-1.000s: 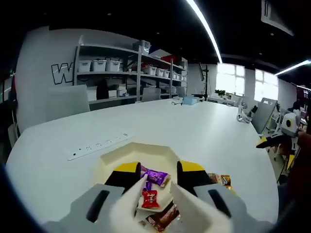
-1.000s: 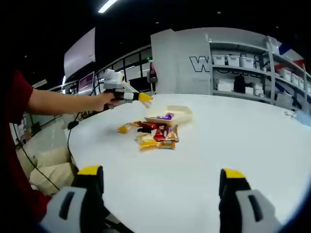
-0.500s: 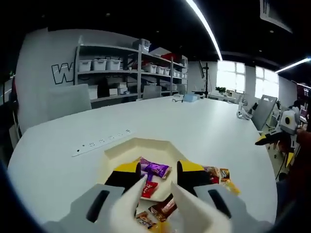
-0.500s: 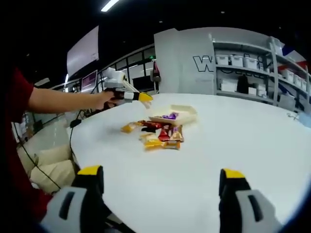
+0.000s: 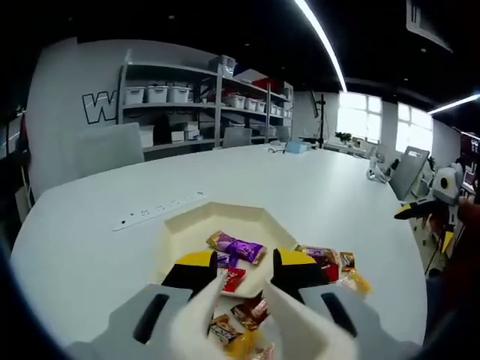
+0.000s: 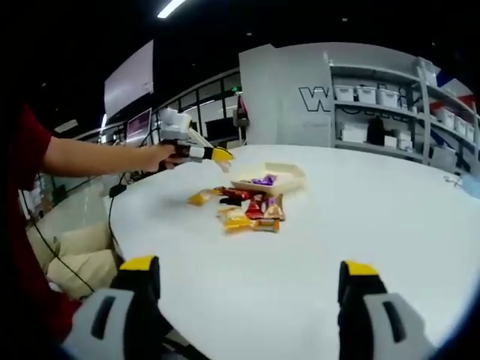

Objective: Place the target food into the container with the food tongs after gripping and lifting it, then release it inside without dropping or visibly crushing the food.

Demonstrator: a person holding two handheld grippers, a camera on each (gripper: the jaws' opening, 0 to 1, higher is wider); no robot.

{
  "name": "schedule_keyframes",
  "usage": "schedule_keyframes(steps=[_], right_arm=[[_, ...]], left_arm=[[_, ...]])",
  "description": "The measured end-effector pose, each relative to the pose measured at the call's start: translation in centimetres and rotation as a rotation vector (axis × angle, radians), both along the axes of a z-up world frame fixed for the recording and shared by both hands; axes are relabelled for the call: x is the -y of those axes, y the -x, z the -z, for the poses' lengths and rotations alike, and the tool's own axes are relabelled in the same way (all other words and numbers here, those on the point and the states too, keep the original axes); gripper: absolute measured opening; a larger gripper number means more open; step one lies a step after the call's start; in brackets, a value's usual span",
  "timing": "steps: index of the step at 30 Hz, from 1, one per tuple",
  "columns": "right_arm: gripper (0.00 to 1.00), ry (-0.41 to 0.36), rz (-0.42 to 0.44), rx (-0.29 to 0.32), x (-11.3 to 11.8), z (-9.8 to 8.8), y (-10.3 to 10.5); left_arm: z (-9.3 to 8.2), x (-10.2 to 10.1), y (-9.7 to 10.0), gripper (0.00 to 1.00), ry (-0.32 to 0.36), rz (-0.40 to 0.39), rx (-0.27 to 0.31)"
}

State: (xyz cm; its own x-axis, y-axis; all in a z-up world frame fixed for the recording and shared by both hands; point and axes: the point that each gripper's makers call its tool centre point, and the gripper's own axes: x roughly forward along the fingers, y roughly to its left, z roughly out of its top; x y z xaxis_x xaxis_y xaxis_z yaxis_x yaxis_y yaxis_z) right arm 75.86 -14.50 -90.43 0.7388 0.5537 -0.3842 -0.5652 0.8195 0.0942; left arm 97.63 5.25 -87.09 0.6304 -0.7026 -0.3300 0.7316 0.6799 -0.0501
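Note:
A cream tray (image 5: 187, 222) lies on the white table (image 5: 315, 187) just ahead of my left gripper (image 5: 246, 262). Its yellow-tipped jaws clasp white food tongs (image 5: 204, 311), whose arms stand apart with nothing between them. In the tray lie a purple candy (image 5: 238, 247) and a red candy (image 5: 232, 278). More wrapped candies (image 5: 327, 259) are loose beside the tray, some under the tongs. In the right gripper view, my right gripper (image 6: 247, 268) hangs wide open over the table edge, far from the tray (image 6: 274, 178) and the candy pile (image 6: 250, 211). A hand holds the left gripper (image 6: 217, 155) near them.
A white power strip (image 5: 159, 210) lies on the table beyond the tray. Shelves with bins (image 5: 191, 97) stand at the far wall, and chairs (image 5: 105, 150) line the table. The right gripper (image 5: 411, 212) shows at the far right edge. A beige cushion (image 6: 71, 262) sits below the table.
The left gripper has drawn back from the tray, so more loose candies show near the tongs. The red candy stays in the tray. My right gripper has not moved.

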Motion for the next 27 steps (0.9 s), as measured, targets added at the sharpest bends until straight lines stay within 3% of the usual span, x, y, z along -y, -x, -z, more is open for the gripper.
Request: schedule_keyframes(steps=[27], right_arm=[[0.98, 0.005, -0.002, -0.011, 0.0, 0.4, 0.1]], left_arm=[[3.6, -2.0, 0.5, 0.28, -0.016, -0.041, -0.093]])
